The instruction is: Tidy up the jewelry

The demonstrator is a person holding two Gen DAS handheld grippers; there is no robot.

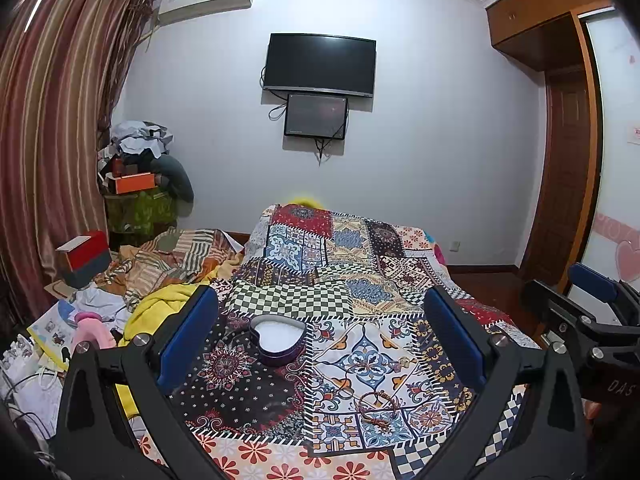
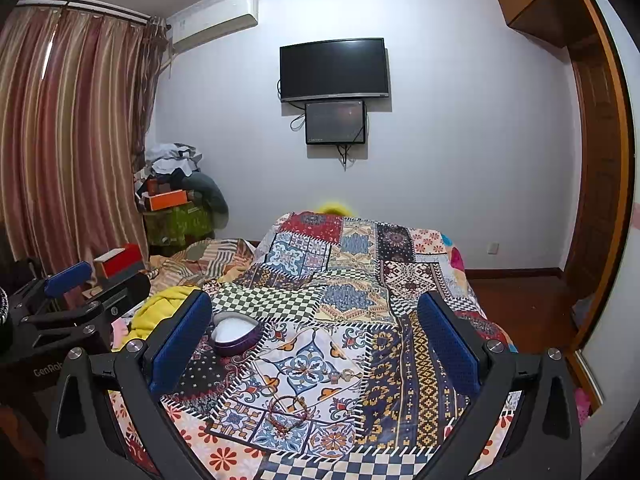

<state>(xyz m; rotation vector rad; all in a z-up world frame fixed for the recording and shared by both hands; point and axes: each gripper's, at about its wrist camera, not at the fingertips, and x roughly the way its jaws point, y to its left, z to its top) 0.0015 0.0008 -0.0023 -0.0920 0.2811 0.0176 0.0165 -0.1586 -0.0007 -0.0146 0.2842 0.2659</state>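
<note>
Holding both my tongs, left (image 1: 320,344) and right (image 2: 316,344), spread wide and empty over the bed (image 1: 360,264); heart-shaped box (image 1: 277,339) sits open on the quilt, red bracelet (image 1: 374,406) lying nearer me.

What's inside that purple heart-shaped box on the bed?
The purple heart-shaped box stands open on the patchwork quilt, showing only a plain white lining. No jewelry is visible inside; its near wall hides the closest strip of the bottom.

— Both cameras sit low over the patchwork quilt (image 1: 344,280), facing the wall television (image 1: 321,64)?

— Yes, side by side, sharing bed and wall; spacing is hard to judge.
</note>
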